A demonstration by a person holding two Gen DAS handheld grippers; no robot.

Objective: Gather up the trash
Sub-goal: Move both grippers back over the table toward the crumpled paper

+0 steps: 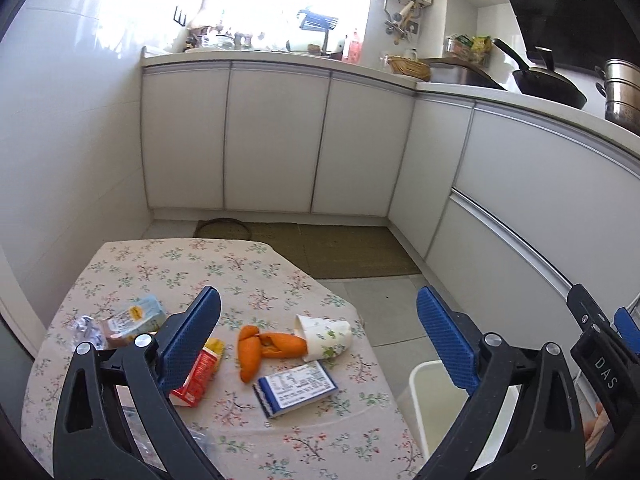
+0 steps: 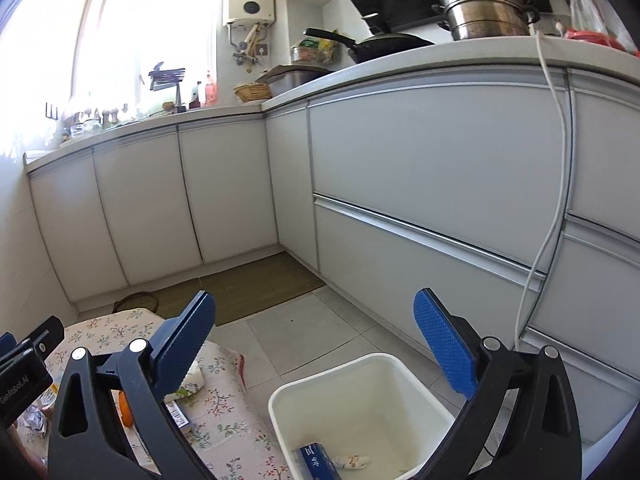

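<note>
Currently: left hand-held gripper (image 1: pixel 318 336) spread wide above orange peel (image 1: pixel 264 346) on counter (image 1: pixel 168 260); right hand-held gripper (image 2: pixel 314 340) spread wide, empty, over white bin (image 2: pixel 360 364).

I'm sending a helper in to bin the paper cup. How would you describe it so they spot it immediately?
On the floral tablecloth, look near the edge facing the white bin. The paper cup lies tipped on its side with orange peel at its mouth. It is the only white, leaf-printed item; its neighbours are boxes and wrappers.
</note>
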